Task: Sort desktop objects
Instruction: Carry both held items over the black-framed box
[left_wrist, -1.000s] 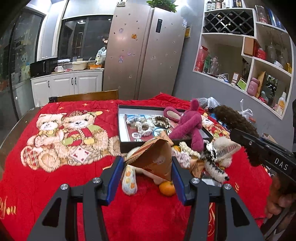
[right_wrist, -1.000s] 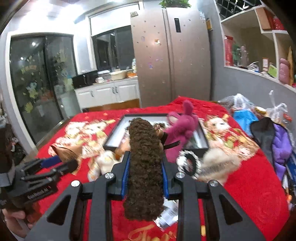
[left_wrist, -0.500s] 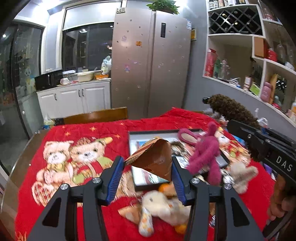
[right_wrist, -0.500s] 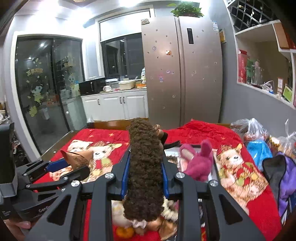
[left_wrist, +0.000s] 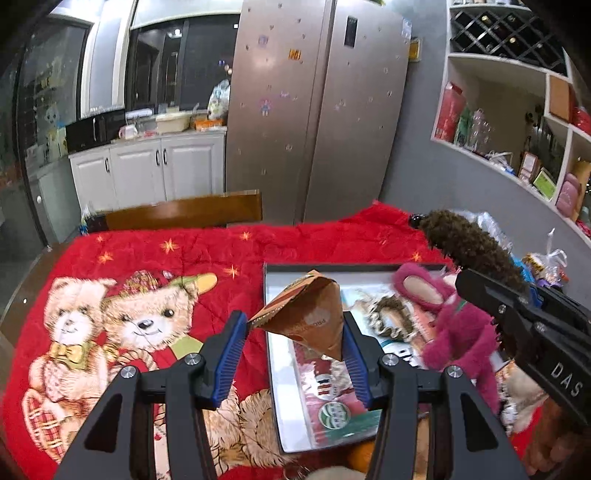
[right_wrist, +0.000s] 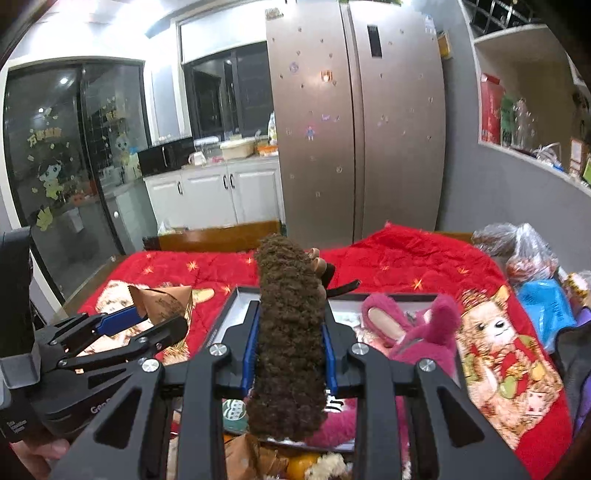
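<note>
While both grippers rose, the tray came nearer.

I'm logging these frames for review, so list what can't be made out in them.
- Left wrist view: the orange fruit is half hidden behind the left gripper shut on the brown paper cone.
- Right wrist view: the dark brown curly plush toy in the right gripper hides much of the black-rimmed tray.
- Left wrist view: the print on the tray's contents is too blurred to read.
</note>
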